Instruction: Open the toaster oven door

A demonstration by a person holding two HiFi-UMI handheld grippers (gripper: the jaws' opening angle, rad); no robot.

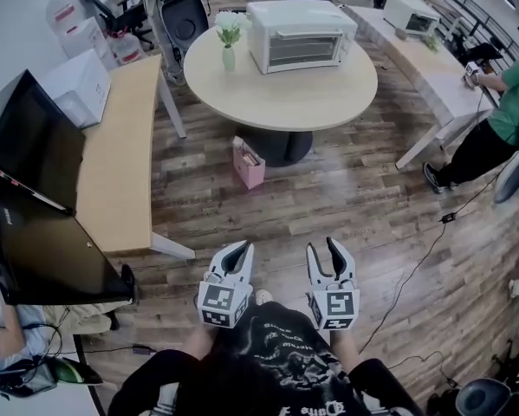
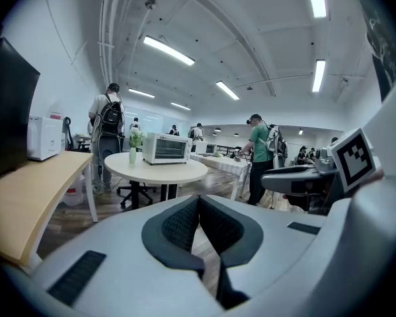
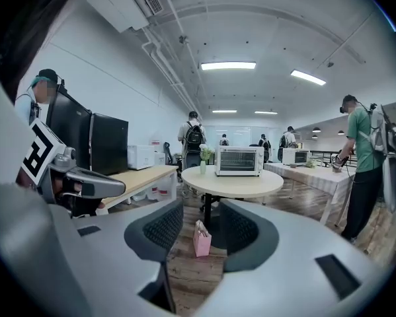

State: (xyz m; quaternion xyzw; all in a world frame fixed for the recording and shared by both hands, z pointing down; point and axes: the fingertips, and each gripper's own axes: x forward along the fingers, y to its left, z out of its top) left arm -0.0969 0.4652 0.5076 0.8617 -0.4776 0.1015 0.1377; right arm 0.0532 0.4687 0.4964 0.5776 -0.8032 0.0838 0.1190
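The white toaster oven stands with its glass door closed on the far side of a round beige table, well ahead of me across the wooden floor. It shows small in the left gripper view and the right gripper view. Both grippers are held low in front of my body, far from the oven. My left gripper is shut, its dark pads meeting with nothing between them. My right gripper is open, a clear gap between its pads, and holds nothing.
A small vase of flowers stands left of the oven. A pink bag sits on the floor by the table's base. A long desk with dark monitors runs along the left. A person works at a table on the right.
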